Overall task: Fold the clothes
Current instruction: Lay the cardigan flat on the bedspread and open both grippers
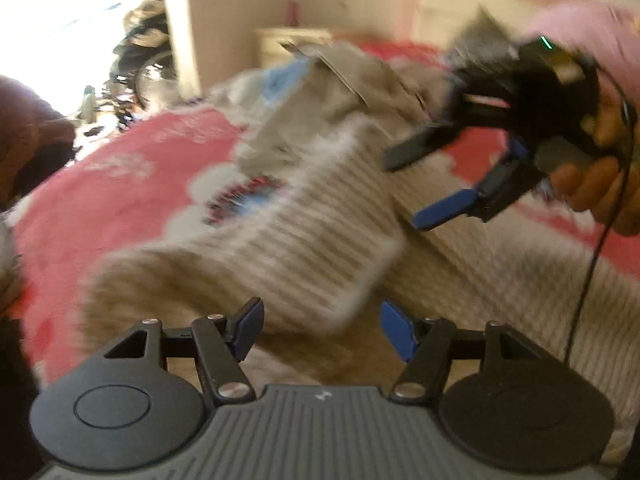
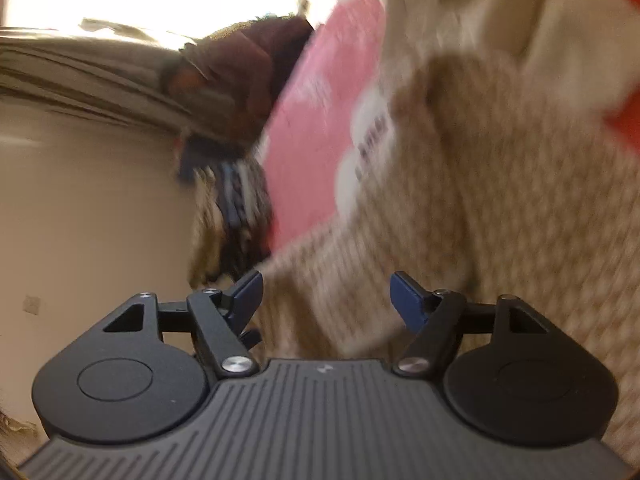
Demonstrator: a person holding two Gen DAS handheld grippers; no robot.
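Observation:
A beige ribbed knit sweater (image 1: 304,240) lies rumpled on a red bedspread (image 1: 120,184) with white patches, one part folded over the rest. My left gripper (image 1: 322,330) hovers open just above its near edge, with only loose knit below the blue pads. In the left wrist view a hand (image 1: 600,188) holds my right gripper (image 1: 420,184) open over the sweater's far right side, touching nothing. The right wrist view, blurred, shows the right gripper (image 2: 328,298) open over the same beige knit (image 2: 500,200), beside the bedspread (image 2: 320,120).
A grey cloth (image 1: 320,92) lies beyond the sweater. A cream nightstand (image 1: 292,40) stands by the far wall. A brown garment (image 1: 32,132) sits at the bed's left edge, also seen as a brown garment (image 2: 248,64) above dark clothes (image 2: 240,208). Dark clutter (image 1: 140,60) fills the bright doorway.

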